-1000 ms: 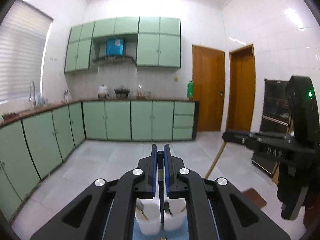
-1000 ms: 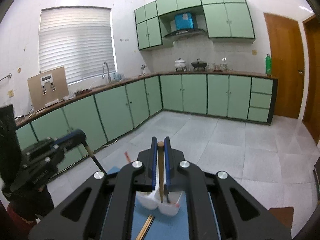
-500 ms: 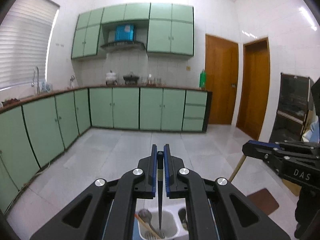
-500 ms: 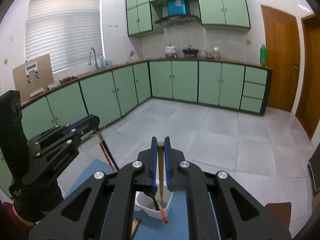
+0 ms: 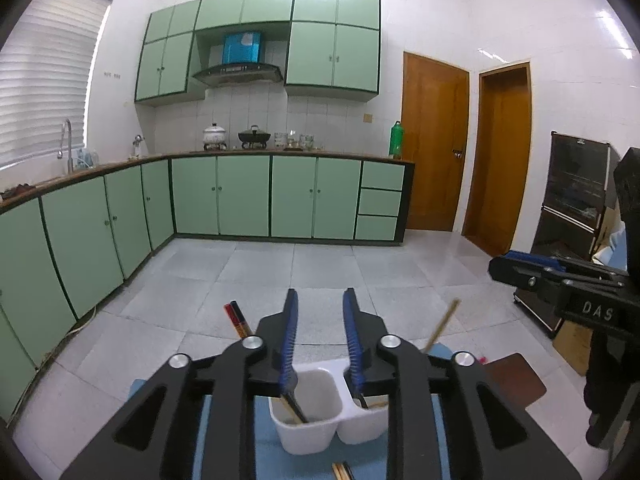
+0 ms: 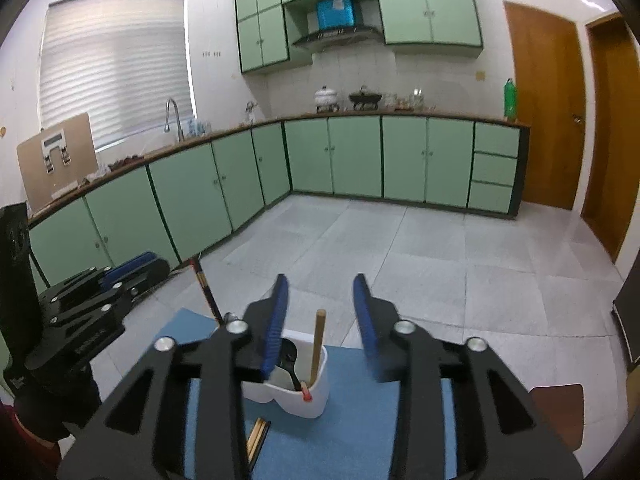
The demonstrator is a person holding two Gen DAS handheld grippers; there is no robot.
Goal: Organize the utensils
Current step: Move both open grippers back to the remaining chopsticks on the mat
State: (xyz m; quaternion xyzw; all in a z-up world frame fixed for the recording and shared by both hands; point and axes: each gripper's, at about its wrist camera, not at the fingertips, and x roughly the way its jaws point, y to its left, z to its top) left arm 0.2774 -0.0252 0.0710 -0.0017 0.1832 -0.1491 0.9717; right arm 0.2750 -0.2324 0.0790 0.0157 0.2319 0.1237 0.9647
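Observation:
A white two-cup utensil holder (image 5: 320, 420) stands on a blue mat (image 6: 360, 420); it also shows in the right wrist view (image 6: 316, 396). My left gripper (image 5: 320, 312) is open above it. A dark red-topped chopstick (image 5: 238, 320) leans out of the left cup. My right gripper (image 6: 320, 292) is open above the holder. A wooden chopstick (image 6: 318, 344) stands in the right cup beside a black spoon (image 6: 289, 360). The wooden chopstick (image 5: 442, 324) also shows in the left wrist view. Loose chopsticks (image 6: 256, 436) lie on the mat in front of the holder.
The mat lies on a brown table (image 6: 560, 404) with its edge at the right. Each gripper shows in the other's view: the right one (image 5: 568, 292), the left one (image 6: 92, 296). Green cabinets (image 5: 240, 196) and a tiled floor lie beyond.
Both grippers have opened. The left let go of the dark chopstick into the left cup. The right let go of the wooden chopstick into the right cup.

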